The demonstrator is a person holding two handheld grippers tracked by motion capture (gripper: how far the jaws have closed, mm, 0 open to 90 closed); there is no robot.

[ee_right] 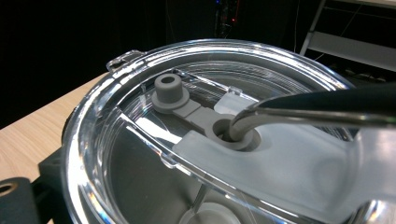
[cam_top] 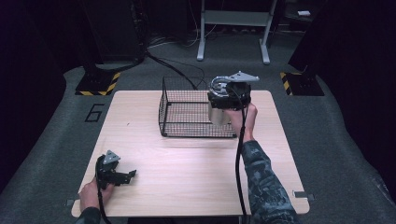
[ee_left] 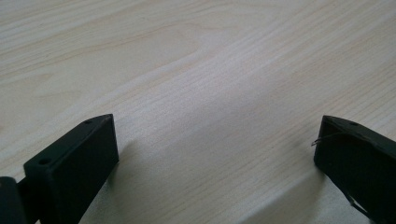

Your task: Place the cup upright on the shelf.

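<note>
On the light wooden counter [cam_top: 187, 163], the left tool [cam_top: 122, 176] rests at the near left corner, held by the person's left hand [cam_top: 91, 193]; in the left gripper view its two black jaws stand wide apart with bare wood between them, so it is released. The right tool [cam_top: 229, 95] is raised at the far right, at the right side of a black wire basket [cam_top: 187, 112] that stands at the far middle of the counter. It is clenched on a steel tumbler [cam_top: 219, 114] with a clear lid [ee_right: 140, 93]. In the right gripper view, a bent metal straw [ee_right: 299, 112] enters a grey grommet [ee_right: 224, 130] in that lid.
</note>
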